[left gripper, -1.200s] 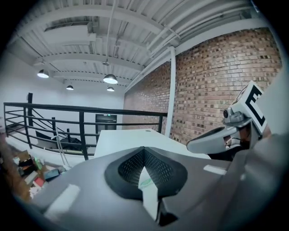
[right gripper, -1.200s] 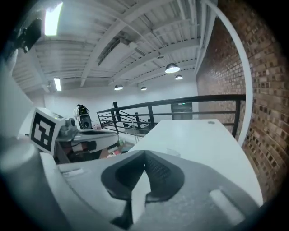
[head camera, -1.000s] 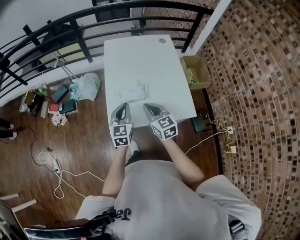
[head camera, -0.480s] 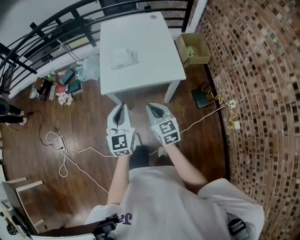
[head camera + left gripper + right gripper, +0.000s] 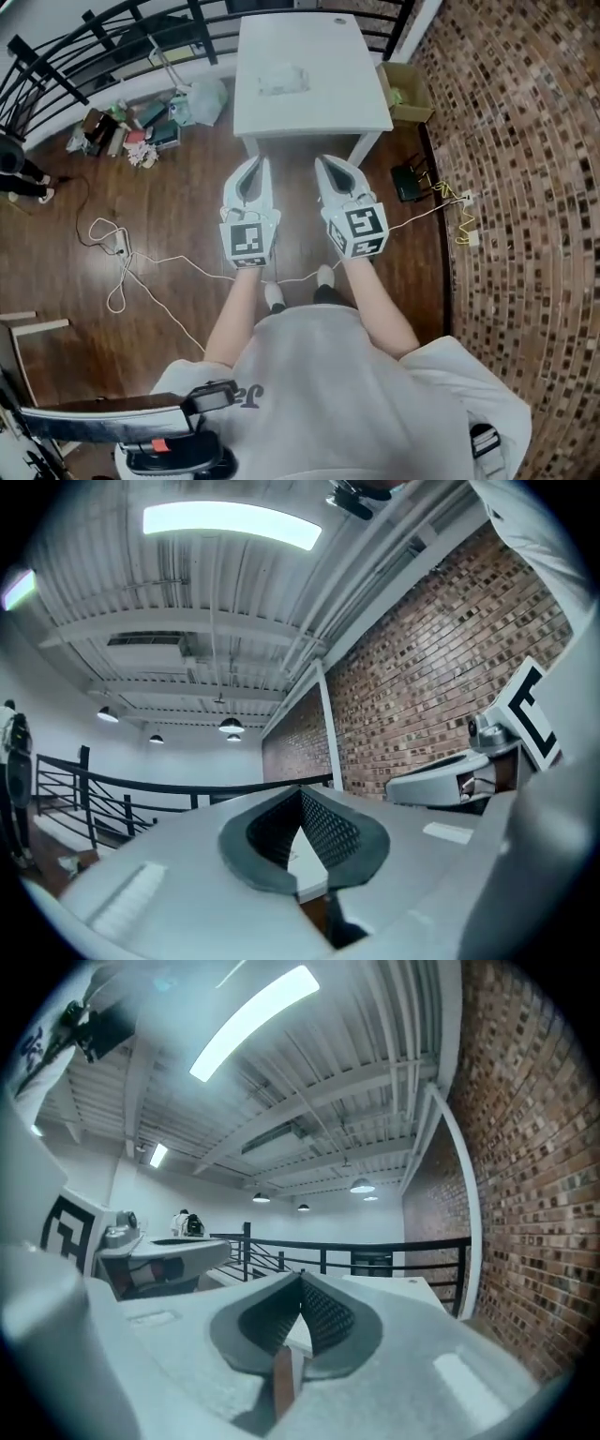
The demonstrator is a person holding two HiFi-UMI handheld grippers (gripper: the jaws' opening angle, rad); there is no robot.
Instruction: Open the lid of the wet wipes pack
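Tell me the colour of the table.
White; the table shows best in the head view.

Light grey short-sleeved shirt (image 5: 337, 394), dark lettering (image 5: 246, 427) at seven o'clock. The left tool (image 5: 253, 164) and right tool (image 5: 328, 161) are pale grey shells with dark ribbed pads (image 5: 323, 832) and black-and-white marker cubes (image 5: 247, 246).

We found the wet wipes pack (image 5: 281, 80) on the table (image 5: 323, 108), left of its middle. A box (image 5: 411, 92) stood right of the table, clutter (image 5: 131, 131) left, a railing (image 5: 112, 23) behind. Our left gripper (image 5: 255, 163) and right gripper (image 5: 324, 163) hung side by side before the table, well apart from it.
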